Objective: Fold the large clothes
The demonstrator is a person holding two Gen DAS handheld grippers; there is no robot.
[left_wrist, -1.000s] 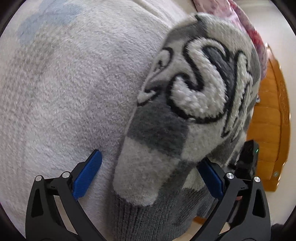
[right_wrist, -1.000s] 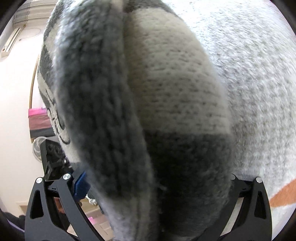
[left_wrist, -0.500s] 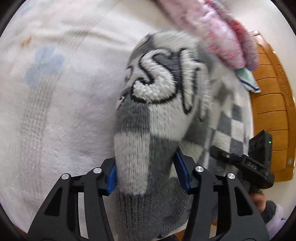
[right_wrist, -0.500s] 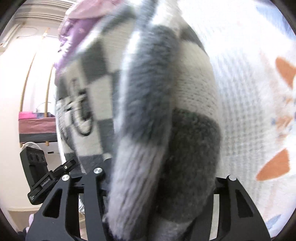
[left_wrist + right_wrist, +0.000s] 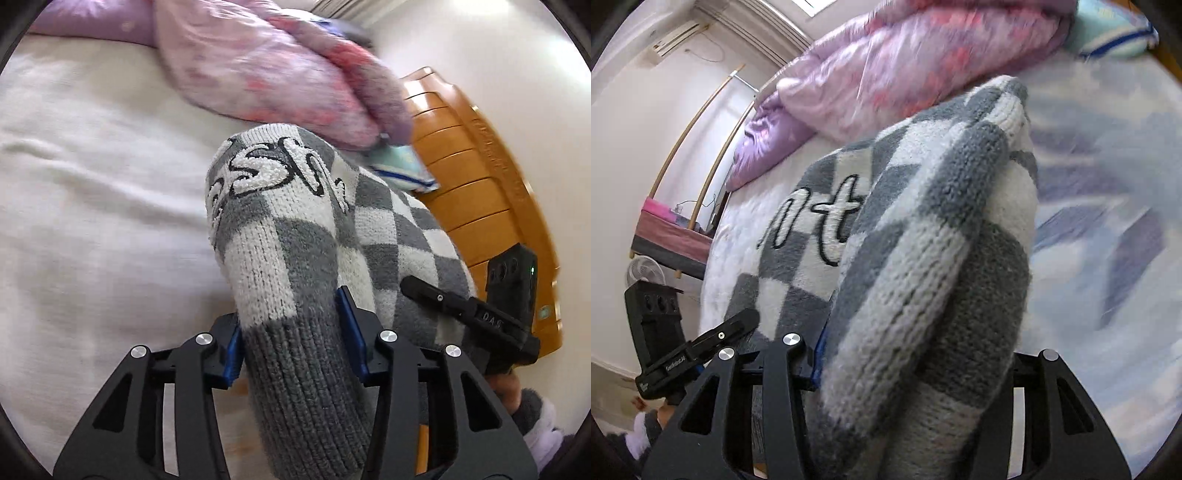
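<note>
The grey-and-white checkered sweater hangs bunched between the two grippers above the bed, so the fold looks barely begun. The left gripper is closed most of the way on the ribbed grey hem, its blue pads pressing the knit from both sides. The right gripper also has a thick bundle of the same sweater packed between its fingers; only one blue pad shows, but the cloth fills the gap, so I judge it clamped on the fabric.

Beyond the sweater lies the pink and purple quilt, heaped toward the wooden headboard, with a pale blue-trimmed cloth tucked just beside the quilt. In the right wrist view the sweater's lettered front droops toward the bed.

No flat panel or crease is visible yet. What remains, by my reading, is nearly everything: spreading the sweater flat on the bed, turning in the sleeves, and doubling the body.
</note>
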